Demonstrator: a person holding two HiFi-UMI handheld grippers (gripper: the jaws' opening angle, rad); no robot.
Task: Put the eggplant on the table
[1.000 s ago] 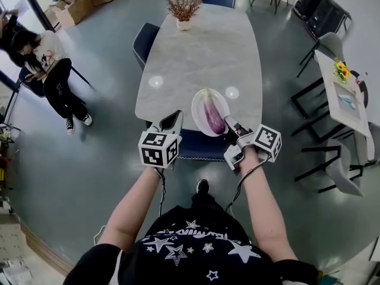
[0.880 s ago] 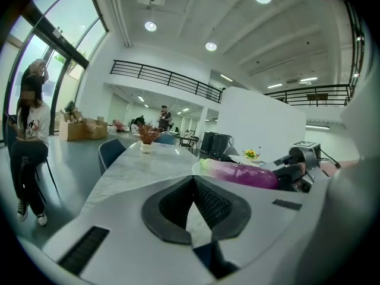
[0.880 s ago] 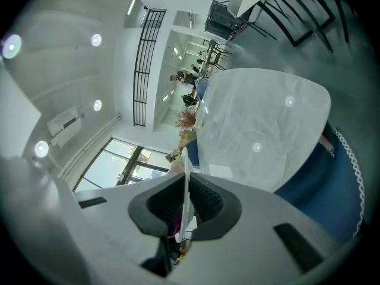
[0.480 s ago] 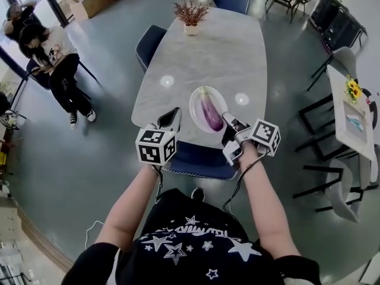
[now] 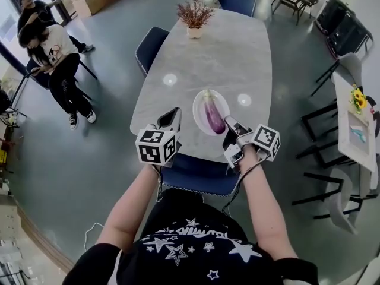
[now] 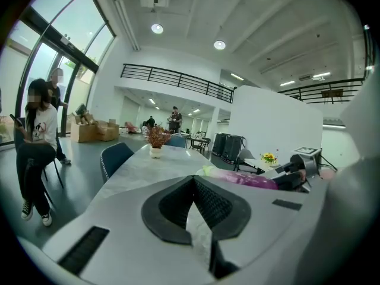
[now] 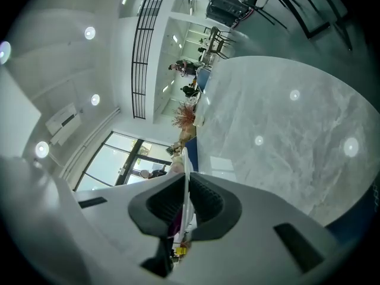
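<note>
- Head view: the eggplant [image 5: 212, 114] is seen lying on a white plate [image 5: 198, 107] near the close edge of the marble table [image 5: 208, 52]. The left gripper [image 5: 172, 116] is held just left of the plate, the right gripper [image 5: 228, 124] at the plate's near-right rim. A blue chair [image 5: 199, 174] is tucked below, and a potted plant [image 5: 194, 16] stands at the far end.
- Left gripper view: the fingers [image 6: 172, 203] are seen closed tip to tip, with nothing held. The eggplant [image 6: 249, 179] is noted ahead to the right.
- Right gripper view: the fingers [image 7: 160, 203] are clamped on the plate's thin rim [image 7: 186, 165]. Purple eggplant [image 7: 177, 221] shows beside it.
</note>
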